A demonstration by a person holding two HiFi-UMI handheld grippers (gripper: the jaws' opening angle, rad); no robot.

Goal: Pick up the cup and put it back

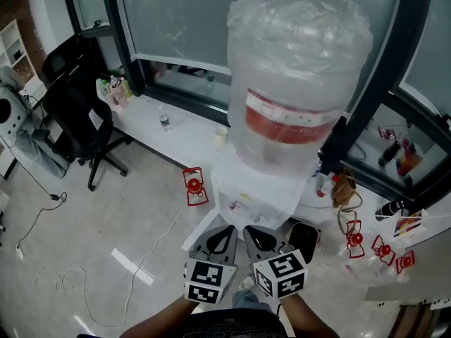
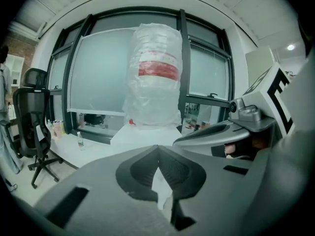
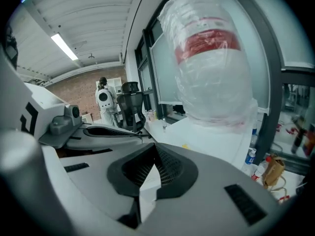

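Observation:
A small pale cup (image 1: 222, 135) stands on the white window ledge (image 1: 184, 134), just left of the water dispenser (image 1: 257, 189). The dispenser carries a large plastic-wrapped bottle with a red band (image 1: 296, 83). My left gripper (image 1: 220, 239) and right gripper (image 1: 262, 239) hover side by side in front of the dispenser, well short of the cup. Both are shut with nothing between the fingers. In the left gripper view the jaws (image 2: 158, 149) meet at the tips and point at the bottle (image 2: 155, 77). The right gripper's jaws (image 3: 155, 149) are likewise closed. Neither gripper view shows the cup.
A black office chair (image 1: 77, 111) stands at the left. A small water bottle (image 1: 164, 122) sits on the ledge. Red lantern toys lie on the floor left of the dispenser (image 1: 194, 184) and at its right (image 1: 354, 238). A cable (image 1: 63, 280) trails across the floor.

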